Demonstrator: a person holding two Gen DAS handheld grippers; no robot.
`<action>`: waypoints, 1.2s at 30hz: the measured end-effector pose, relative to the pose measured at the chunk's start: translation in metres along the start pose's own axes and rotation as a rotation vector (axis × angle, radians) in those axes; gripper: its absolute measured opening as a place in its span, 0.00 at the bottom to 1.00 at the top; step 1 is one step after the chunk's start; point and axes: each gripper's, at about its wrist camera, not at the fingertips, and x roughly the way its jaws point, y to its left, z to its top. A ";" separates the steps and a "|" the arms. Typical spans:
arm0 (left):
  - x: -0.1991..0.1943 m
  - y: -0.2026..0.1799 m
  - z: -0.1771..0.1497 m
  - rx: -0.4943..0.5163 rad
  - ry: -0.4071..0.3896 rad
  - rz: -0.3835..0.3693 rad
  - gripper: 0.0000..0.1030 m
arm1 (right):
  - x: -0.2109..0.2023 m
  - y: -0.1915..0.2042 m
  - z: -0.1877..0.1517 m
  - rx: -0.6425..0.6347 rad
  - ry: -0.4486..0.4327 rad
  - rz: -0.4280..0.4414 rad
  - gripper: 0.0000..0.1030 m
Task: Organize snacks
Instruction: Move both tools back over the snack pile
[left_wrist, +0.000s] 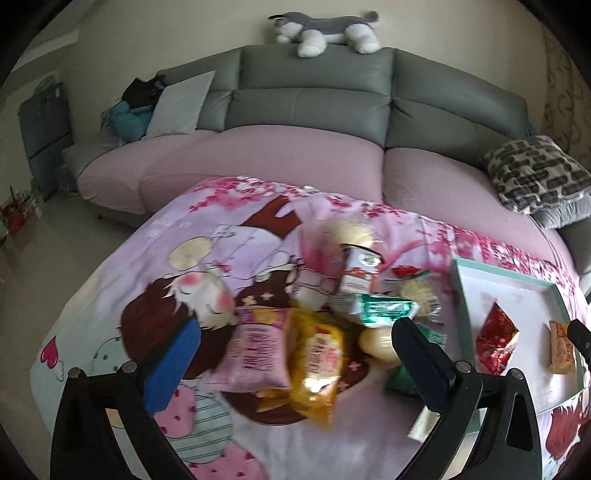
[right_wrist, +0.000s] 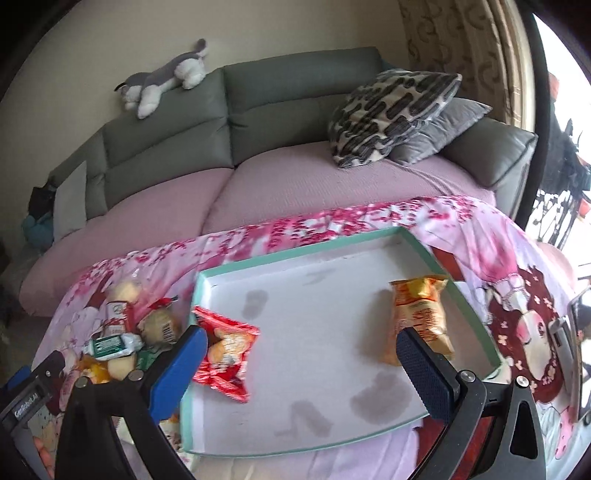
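A heap of snack packets lies on the pink cartoon-print cloth. In the left wrist view my left gripper (left_wrist: 295, 343) hangs open above it, with a pink packet (left_wrist: 255, 354) and a yellow packet (left_wrist: 319, 363) between its fingers and a green-and-white packet (left_wrist: 384, 308) just beyond. A shallow white tray with a teal rim (right_wrist: 295, 251) lies to the right. It holds a red packet (right_wrist: 225, 350) at its left and an orange packet (right_wrist: 421, 314) at its right. My right gripper (right_wrist: 301, 343) hovers open over the tray with nothing in it.
A grey sofa (left_wrist: 314, 85) with a pink seat cover runs behind the table. A plush dog (left_wrist: 328, 29) lies on its back. Patterned and grey cushions (right_wrist: 395, 114) sit at the sofa's right end. The left gripper's body (right_wrist: 29, 395) shows at the right view's lower left.
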 end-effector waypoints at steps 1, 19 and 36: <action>0.000 0.007 0.000 -0.012 0.000 0.004 1.00 | -0.001 0.007 -0.001 -0.011 0.001 0.017 1.00; 0.032 0.036 -0.026 0.081 0.198 0.043 1.00 | 0.023 0.109 -0.054 -0.306 0.209 0.120 1.00; 0.043 0.026 -0.029 0.118 0.233 0.045 1.00 | 0.031 0.143 -0.076 -0.483 0.233 0.154 1.00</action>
